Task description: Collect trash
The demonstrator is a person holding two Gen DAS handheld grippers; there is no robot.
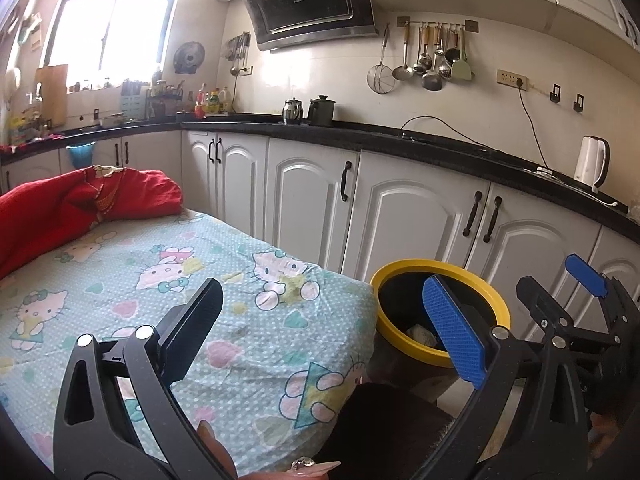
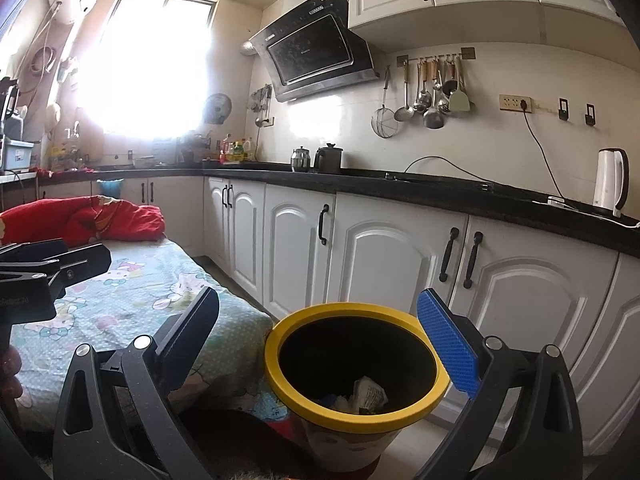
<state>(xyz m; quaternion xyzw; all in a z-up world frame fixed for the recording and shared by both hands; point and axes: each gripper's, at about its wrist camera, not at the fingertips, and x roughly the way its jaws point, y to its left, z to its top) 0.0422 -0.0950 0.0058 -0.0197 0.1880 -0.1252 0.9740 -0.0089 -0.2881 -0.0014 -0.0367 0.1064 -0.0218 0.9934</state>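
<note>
Left tongs [image 1: 326, 322]: we hold them with jaws wide apart and nothing between them, over the near corner of the bed, one blue-padded finger [image 1: 454, 330] reaching across the bin's rim in that view.

Right tongs [image 2: 326, 342]: we hold them likewise spread and empty, poised above the mouth of the bin; they also appear at the right edge of the left wrist view [image 1: 568, 280].

Round bin with yellow rim and dark inside [image 2: 354, 416]: stands on the floor just beside the bed's corner, in front of the cabinets. Inside it lies crumpled pale trash [image 2: 370, 394], low against the near wall; its make we cannot tell.

Bed with pale-blue cartoon-cat printed sheet [image 1: 168, 280]: bare in the middle. A bunched red blanket [image 1: 80, 204] lies at its far end.

White panelled cabinets with black handles [image 2: 384, 256]: run behind the bin under a black stone worktop [image 2: 400, 188].

On the worktop: a white electric kettle [image 2: 610, 182] at the right, two small metal pots [image 2: 316, 158] near the middle.

On the wall: hanging metal ladles and strainers [image 2: 428, 98] and a black range hood [image 2: 312, 54].
</note>
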